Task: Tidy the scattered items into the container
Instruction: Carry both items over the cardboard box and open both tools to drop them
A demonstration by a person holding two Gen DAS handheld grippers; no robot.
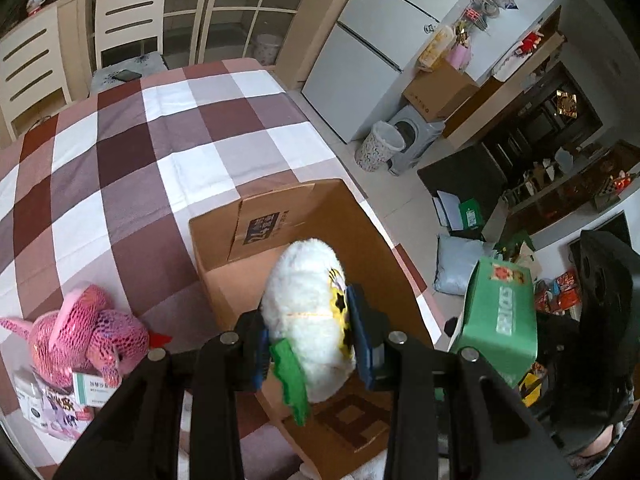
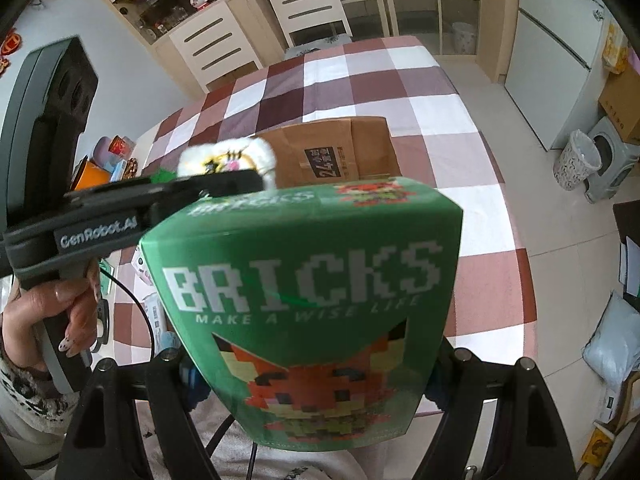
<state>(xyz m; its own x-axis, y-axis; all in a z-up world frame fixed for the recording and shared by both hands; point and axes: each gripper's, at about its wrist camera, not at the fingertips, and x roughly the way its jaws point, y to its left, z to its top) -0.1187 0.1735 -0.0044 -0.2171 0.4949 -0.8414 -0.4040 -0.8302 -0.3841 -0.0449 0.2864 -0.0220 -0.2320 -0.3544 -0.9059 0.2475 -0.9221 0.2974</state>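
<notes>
- The left gripper (image 1: 310, 344) has its jaws pinching a white plush toy (image 1: 308, 312) from both sides, blue pads pressed into the fur at 9 and 3 o'clock; a green felt piece hangs from the toy at 6 o'clock; the grip sits low on the body, probably so the bulk of the toy can go into the box first.
- The right gripper (image 2: 316, 380) has its jaws clamped on a green BRICKS box (image 2: 308, 304), which fills the middle of the right wrist view; the pads are mostly hidden behind the carton (only a sliver of blue shows at 8 o'clock), yet the box stands up between the fingers, so I judge it held.
- Just beyond the toy lies the cardboard box (image 1: 280, 240), open, its flaps raised at 12 o'clock; the toy hangs over the opening, not yet released.
- At 9 o'clock in the left view, a pink plush toy (image 1: 86, 332) in netting rests against small packets (image 1: 60, 404); these are still to be tidied.
- Farther out, the checked tablecloth (image 1: 132, 152) runs to 12 o'clock, with white chairs (image 1: 128, 12) beyond; a fridge (image 1: 372, 56) stands at 1 o'clock.
</notes>
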